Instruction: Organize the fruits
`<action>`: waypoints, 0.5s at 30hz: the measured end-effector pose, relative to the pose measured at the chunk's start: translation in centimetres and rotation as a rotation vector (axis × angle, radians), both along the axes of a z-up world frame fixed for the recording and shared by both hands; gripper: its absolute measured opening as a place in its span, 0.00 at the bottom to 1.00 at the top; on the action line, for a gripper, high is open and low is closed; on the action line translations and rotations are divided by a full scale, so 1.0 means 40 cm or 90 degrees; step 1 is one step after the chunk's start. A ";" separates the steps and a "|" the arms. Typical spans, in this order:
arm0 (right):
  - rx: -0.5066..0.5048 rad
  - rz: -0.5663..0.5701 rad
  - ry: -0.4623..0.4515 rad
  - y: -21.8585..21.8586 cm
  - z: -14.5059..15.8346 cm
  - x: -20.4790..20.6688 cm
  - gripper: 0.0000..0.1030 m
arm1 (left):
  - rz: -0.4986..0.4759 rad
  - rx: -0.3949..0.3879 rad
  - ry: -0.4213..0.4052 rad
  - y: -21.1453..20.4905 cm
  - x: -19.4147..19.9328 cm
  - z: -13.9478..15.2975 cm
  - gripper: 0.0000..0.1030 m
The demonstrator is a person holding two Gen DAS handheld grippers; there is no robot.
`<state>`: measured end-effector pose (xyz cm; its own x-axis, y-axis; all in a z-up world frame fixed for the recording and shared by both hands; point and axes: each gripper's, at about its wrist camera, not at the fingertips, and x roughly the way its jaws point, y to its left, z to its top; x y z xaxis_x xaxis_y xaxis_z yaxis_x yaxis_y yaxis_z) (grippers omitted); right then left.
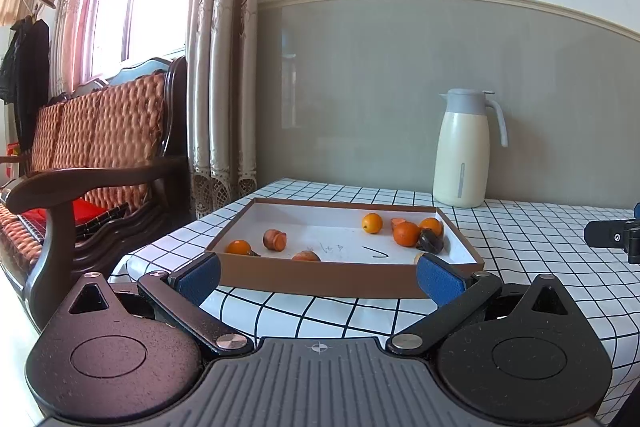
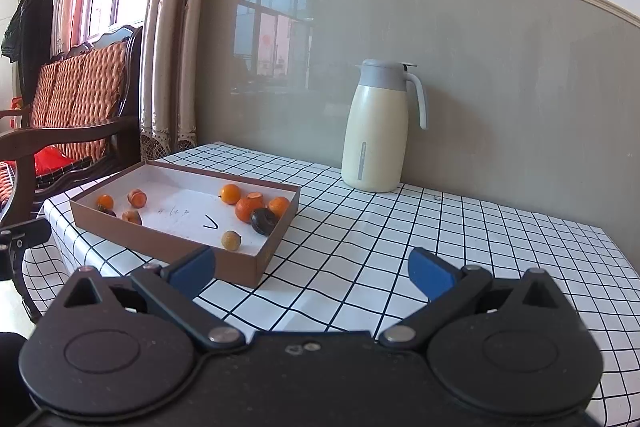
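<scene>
A shallow brown cardboard tray [image 1: 320, 277] with a white floor sits on the checked tablecloth; it also shows in the right wrist view [image 2: 160, 241]. In it lie several small orange fruits [image 1: 406, 233] [image 2: 248, 209], a dark fruit [image 1: 431, 242] [image 2: 263, 221] and a pale one [image 2: 231, 240]. My left gripper [image 1: 318, 281] is open and empty, just before the tray's near wall. My right gripper [image 2: 312, 269] is open and empty, over the cloth right of the tray's near corner. The right gripper shows at the left wrist view's right edge [image 1: 614, 237].
A cream thermos jug with a grey lid [image 1: 464, 151] [image 2: 378, 131] stands at the back of the table by the wall. A wooden sofa with orange cushions [image 1: 92, 155] stands left of the table, under a window with curtains [image 1: 224, 67].
</scene>
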<state>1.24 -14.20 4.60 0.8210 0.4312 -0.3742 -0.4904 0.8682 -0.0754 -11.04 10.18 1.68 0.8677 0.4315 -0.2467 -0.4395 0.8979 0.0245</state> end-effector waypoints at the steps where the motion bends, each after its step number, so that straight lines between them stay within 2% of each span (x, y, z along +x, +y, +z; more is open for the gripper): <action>1: 0.000 0.000 0.000 0.001 0.001 -0.001 0.94 | -0.001 0.000 0.000 0.000 0.000 0.000 1.00; 15: -0.001 -0.001 -0.001 0.001 0.002 -0.003 0.94 | 0.002 0.000 -0.001 -0.001 -0.001 0.000 1.00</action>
<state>1.12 -14.17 4.67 0.8217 0.4297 -0.3744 -0.4895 0.8685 -0.0777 -11.09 10.16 1.67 0.8670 0.4338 -0.2452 -0.4421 0.8967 0.0229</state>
